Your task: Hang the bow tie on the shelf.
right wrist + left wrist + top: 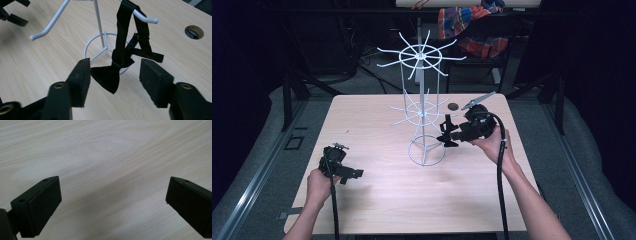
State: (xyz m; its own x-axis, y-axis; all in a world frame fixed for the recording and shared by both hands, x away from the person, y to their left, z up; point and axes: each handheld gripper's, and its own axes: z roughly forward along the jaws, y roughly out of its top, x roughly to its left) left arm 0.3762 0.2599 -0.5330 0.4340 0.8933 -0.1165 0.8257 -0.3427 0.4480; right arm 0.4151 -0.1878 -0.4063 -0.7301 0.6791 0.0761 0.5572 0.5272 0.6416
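1. Hanging by its strap from a hooked arm of the white wire rack (100,27), a black bow tie (110,77) dangles between the jaws of the right gripper (115,82). The bow sits close to one pad, whether touching I cannot tell, and well clear of the other pad, so the jaws stand part open and do not clamp it.
2. Seen from the high view, the right gripper (446,131) is held level beside the rack's lower ring of arms, with the person's right hand (492,145) behind it and its cable trailing down along the forearm.
3. The bow tie (447,132) shows there as a dark shape just right of the rack's (422,107) central pole, above the round base ring.
4. The rack stands upright on the light wooden table (377,200), toward its far middle, with two tiers of radiating arms.
5. The left gripper (354,174) rests low over the near left part of the table, well apart from the rack, in the person's left hand (319,187).
6. In the left gripper view, the left gripper (112,200) has its jaws spread wide with bare wood (107,157) between them.
7. A round hole (194,32) in the table lies beyond the rack's base.
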